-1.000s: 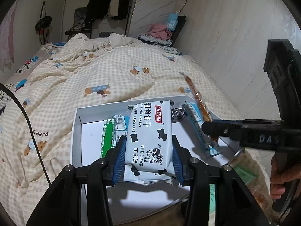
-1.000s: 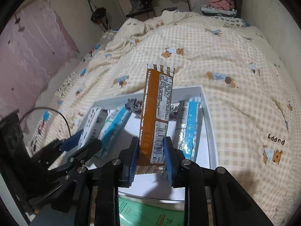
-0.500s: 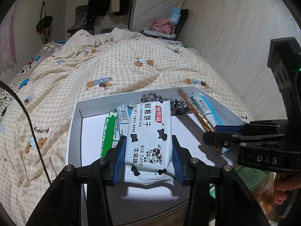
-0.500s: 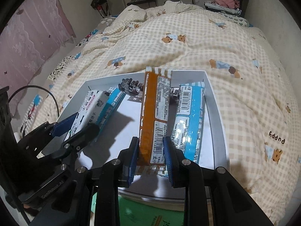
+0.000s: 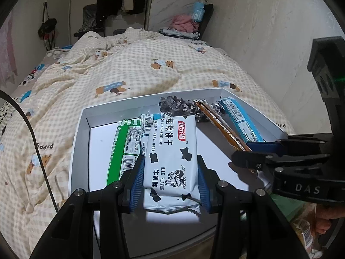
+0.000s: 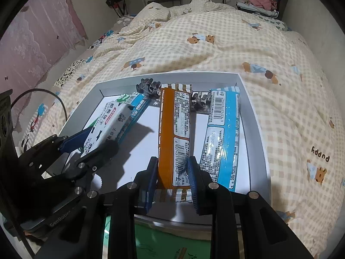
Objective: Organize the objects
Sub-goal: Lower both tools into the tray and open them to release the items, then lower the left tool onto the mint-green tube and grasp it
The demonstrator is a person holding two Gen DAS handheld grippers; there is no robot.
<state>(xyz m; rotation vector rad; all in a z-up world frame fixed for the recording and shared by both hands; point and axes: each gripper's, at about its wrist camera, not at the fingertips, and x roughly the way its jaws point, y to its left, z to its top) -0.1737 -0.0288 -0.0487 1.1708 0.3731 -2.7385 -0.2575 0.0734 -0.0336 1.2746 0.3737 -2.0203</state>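
Holding one snack each, both grippers hang over the white tray that sits on the checked bed quilt. The left gripper has its jaws clamped on the sides of the cow-print milk biscuit pack, gripped near its lower end so the long body points out over the tray floor. It hangs above the green pack and a blue-edged pack beside it, which looks like the row it is meant to join. The right gripper has its jaws pressed together on the orange bar, again by the near end, with the bar running parallel to the blue pack just beside it on the right. That alignment suggests the bar is being set down alongside it. Two dark hair claws lie at the tray's far wall, behind the packs. Whether the orange bar's far end already touches the tray floor is hard to tell
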